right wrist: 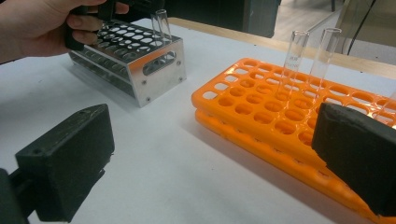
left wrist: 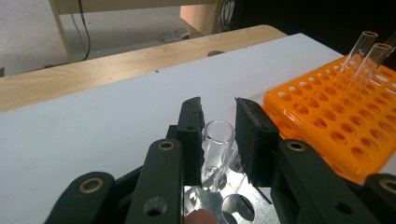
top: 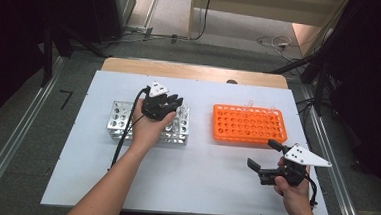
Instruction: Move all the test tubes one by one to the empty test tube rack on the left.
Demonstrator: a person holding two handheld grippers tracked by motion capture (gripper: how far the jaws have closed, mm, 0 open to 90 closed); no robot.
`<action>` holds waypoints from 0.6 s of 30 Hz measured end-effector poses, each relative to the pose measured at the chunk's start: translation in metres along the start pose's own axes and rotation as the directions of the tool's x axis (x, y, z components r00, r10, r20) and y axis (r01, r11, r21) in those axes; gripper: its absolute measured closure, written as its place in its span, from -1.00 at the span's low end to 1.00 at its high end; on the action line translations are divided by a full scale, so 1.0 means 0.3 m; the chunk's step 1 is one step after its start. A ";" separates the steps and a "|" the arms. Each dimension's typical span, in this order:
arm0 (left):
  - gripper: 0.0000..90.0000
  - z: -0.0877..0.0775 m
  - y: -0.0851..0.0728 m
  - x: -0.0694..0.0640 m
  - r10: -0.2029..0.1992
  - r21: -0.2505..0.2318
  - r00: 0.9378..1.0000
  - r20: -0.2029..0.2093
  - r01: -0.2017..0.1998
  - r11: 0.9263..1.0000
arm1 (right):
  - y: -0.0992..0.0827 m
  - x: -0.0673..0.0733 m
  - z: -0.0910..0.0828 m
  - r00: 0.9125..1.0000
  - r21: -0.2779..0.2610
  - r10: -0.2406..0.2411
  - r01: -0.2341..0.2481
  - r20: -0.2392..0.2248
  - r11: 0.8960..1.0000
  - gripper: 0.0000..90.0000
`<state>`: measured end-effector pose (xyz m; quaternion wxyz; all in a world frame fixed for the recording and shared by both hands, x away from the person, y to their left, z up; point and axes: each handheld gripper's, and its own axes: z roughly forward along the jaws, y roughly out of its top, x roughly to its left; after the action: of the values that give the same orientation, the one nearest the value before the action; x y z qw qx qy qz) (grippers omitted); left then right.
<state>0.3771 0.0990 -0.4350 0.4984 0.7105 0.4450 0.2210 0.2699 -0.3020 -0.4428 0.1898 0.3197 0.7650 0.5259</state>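
Your left forearm reaches in from the bottom edge, angled up and to the right, and your left hand point(top: 147, 127) wraps the black two-jaw left tool point(top: 171, 105) from behind, its grey three-cornered plate on top. Its jaws stand close together and point away from you. Your right hand point(top: 291, 186) sits low at the right, gripping the black right tool point(top: 263, 154) with its grey plate uppermost; its jaws stand wide apart, pointing left, with nothing between them.
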 end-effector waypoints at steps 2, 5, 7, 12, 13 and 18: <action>0.49 -0.007 0.002 0.001 0.000 -0.016 1.000 0.003 0.000 1.000 | 0.000 -0.001 0.000 1.000 0.000 0.001 -0.001 0.000 1.000 -1.00; 0.40 -0.021 0.003 0.000 0.001 -0.037 1.000 0.012 -0.001 0.999 | 0.000 -0.005 0.000 1.000 -0.002 0.005 -0.005 0.002 1.000 -1.00; 0.27 -0.030 0.005 0.000 0.008 -0.038 1.000 0.017 -0.007 0.999 | 0.000 -0.006 0.000 1.000 0.000 0.008 -0.008 0.006 1.000 -1.00; 0.08 -0.071 0.006 -0.003 0.017 -0.074 0.998 0.053 -0.013 0.997 | 0.003 -0.009 0.004 1.000 0.004 0.004 -0.004 0.006 1.000 -1.00; 0.04 -0.081 0.006 -0.004 0.018 -0.081 0.998 0.057 -0.013 0.997 | 0.004 -0.010 0.005 1.000 0.004 0.006 -0.006 0.007 1.000 -1.00; -0.36 -0.122 0.003 -0.010 0.017 -0.097 0.997 0.079 -0.009 0.995 | 0.007 -0.017 0.009 1.000 0.002 0.004 -0.004 0.022 1.000 -1.00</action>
<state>0.3481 0.1152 -0.4189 0.5480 0.6968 0.4089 0.2168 0.2759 -0.3030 -0.4421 0.1968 0.3272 0.7628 0.5219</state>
